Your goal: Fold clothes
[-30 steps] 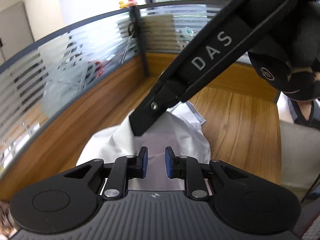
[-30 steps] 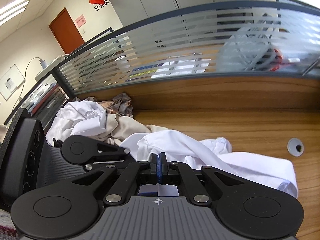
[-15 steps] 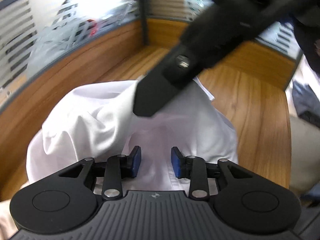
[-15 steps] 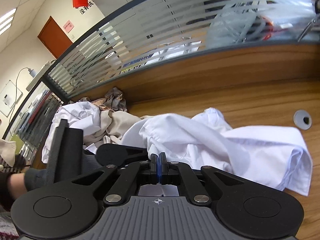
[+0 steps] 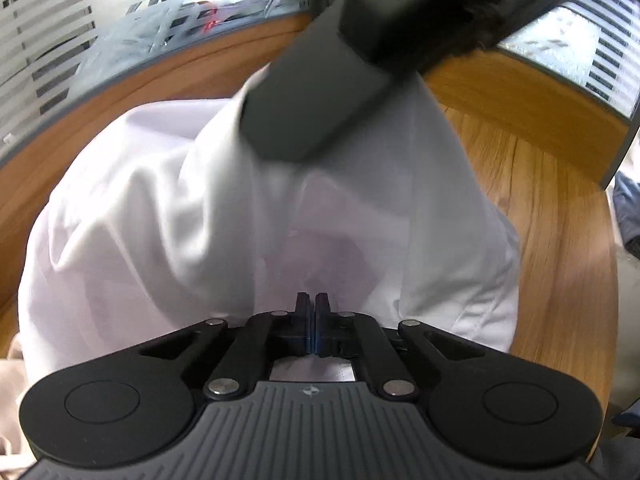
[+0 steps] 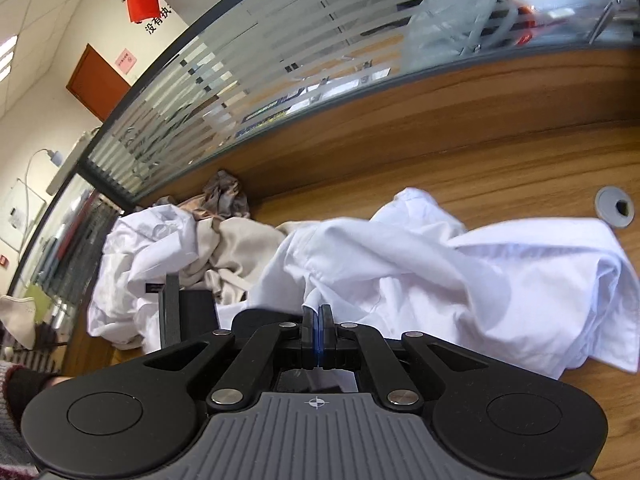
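Observation:
A crumpled white shirt lies in a heap on the wooden desk. My left gripper sits low against its near edge, jaws pressed together on a thin pinch of the cloth. In the right wrist view my right gripper is shut on a fold of the same shirt, which bunches up at its tips. The left wrist view shows the right gripper from the side, blurred, its tip dug into the top of the shirt.
A pile of other clothes, white and beige, fills the desk's left corner. A striped glass partition walls in the back. A grey cable grommet sits at far right. The desk's edge curves on the right.
My left gripper came down onto the shirt and its jaws went from open to shut. The right gripper sank a little, and the shirt spread lower over the desk.

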Motion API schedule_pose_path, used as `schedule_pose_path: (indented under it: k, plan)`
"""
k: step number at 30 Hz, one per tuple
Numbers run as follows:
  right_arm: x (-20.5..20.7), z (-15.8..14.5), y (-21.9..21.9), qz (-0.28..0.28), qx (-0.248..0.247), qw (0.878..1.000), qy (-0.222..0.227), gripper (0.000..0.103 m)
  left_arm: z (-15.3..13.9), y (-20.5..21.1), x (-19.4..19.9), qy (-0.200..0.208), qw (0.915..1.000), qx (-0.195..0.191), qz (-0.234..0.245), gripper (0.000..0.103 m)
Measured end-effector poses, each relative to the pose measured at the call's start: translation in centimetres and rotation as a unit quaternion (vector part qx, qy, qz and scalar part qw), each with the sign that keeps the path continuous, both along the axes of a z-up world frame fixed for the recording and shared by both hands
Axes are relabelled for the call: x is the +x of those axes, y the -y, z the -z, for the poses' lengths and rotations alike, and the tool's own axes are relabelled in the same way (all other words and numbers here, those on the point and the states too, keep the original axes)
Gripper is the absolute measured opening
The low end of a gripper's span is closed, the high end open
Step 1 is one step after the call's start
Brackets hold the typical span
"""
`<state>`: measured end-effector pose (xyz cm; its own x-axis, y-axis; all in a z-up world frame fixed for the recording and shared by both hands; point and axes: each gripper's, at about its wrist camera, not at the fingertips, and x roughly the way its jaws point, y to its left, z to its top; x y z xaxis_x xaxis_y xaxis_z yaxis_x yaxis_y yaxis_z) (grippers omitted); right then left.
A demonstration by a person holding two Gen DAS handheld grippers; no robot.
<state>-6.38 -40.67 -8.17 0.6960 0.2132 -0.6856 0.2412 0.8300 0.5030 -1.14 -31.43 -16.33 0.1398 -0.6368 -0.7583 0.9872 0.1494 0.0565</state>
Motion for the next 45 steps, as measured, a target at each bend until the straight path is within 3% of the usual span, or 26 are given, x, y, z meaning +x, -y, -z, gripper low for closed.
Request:
schedule_pose_path:
  k: [7, 15, 23, 27, 31, 35, 41, 45]
  plan:
    - [0.5, -0.8, 1.3, 0.018, -0.051, 0.999, 0.001, 0.002, -2.4, -2.7, -0.6, 0.004, 0.9987, -0.049, -0.015, 0.0]
    - [1.0, -0.3, 1.8, 0.035, -0.097, 0.995, -0.014, 0.002, -7.1, -6.3, -1.9, -0.003, 0.9936, -0.11, -0.025, 0.0]
    - [1.4, 2.4, 0.2, 0.022, -0.139, 0.989, -0.047, 0.002, -10.5, -11.5, -1.7, -0.064, 0.9833, -0.161, -0.055, 0.0]
    - [1.7, 4.8, -1.2, 0.006, -0.143, 0.987, -0.072, 0.002, -10.8, -12.9, -1.1, -0.06, 0.9829, -0.162, -0.064, 0.0]
    - [1.7, 4.4, -2.9, -0.012, -0.163, 0.984, -0.071, 0.003, -10.7, -14.5, -0.6, -0.061, 0.983, -0.157, -0.074, 0.0]
    - [0.7, 0.7, -5.5, -0.061, -0.227, 0.971, -0.032, 0.008, -11.5, -15.3, -0.6, -0.052, 0.9811, -0.168, -0.081, 0.0]
    - [-0.5, -3.8, -8.9, -0.165, -0.306, 0.937, 0.037, 0.029, -12.9, -15.3, -0.6, -0.051, 0.9791, -0.183, -0.073, 0.0]
    - [-0.2, -4.8, -10.1, -0.208, -0.311, 0.926, 0.053, 0.025, -13.6, -15.5, -0.5, -0.052, 0.9777, -0.188, -0.077, 0.0]
